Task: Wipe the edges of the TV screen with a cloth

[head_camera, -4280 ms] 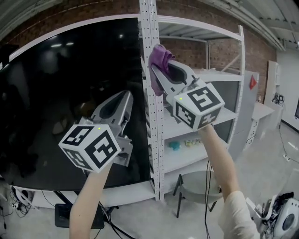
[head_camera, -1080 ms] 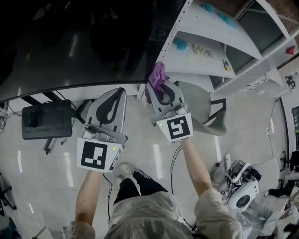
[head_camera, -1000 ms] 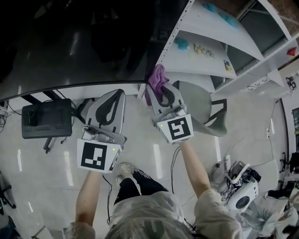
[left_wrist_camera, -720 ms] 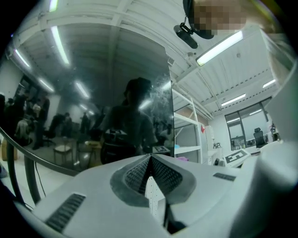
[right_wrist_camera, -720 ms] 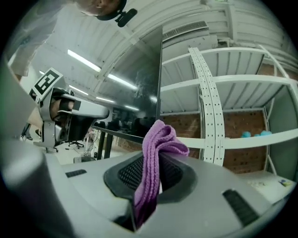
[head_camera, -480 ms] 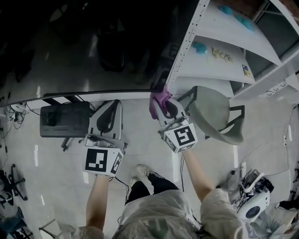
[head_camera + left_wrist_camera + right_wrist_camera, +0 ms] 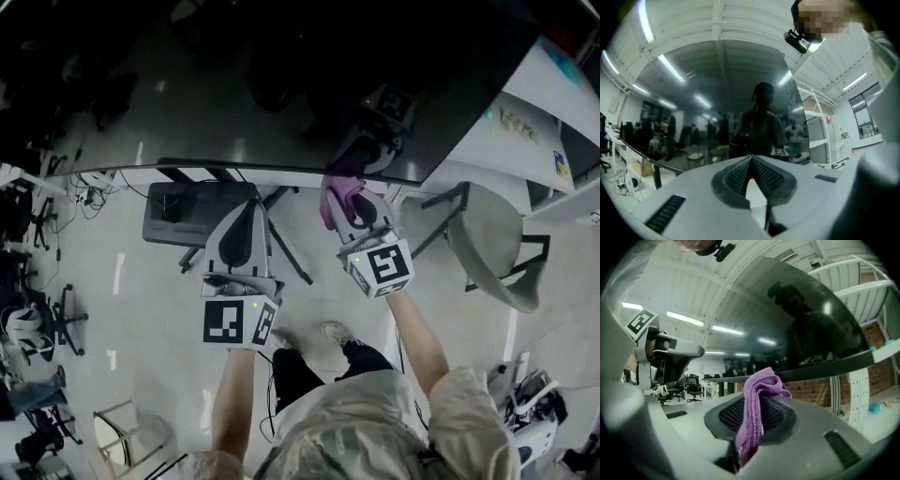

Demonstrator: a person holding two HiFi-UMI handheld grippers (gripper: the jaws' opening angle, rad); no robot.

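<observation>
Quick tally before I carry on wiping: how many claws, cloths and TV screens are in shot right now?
Claws: 2 (left claw shut, empty; right claw shut)
Cloths: 1 (purple cloth, in the right claw)
TV screens: 1 (TV screen)
Total: 4

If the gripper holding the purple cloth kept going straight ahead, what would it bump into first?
Likely the TV screen's lower edge, right ahead of the right gripper; the purple cloth in its jaws would touch first. It may touch already.

cloth (image 7: 336, 195) purple, ribbed | TV screen (image 7: 281, 75) black | floor (image 7: 141, 309) pale grey | chair (image 7: 487, 239) grey
</observation>
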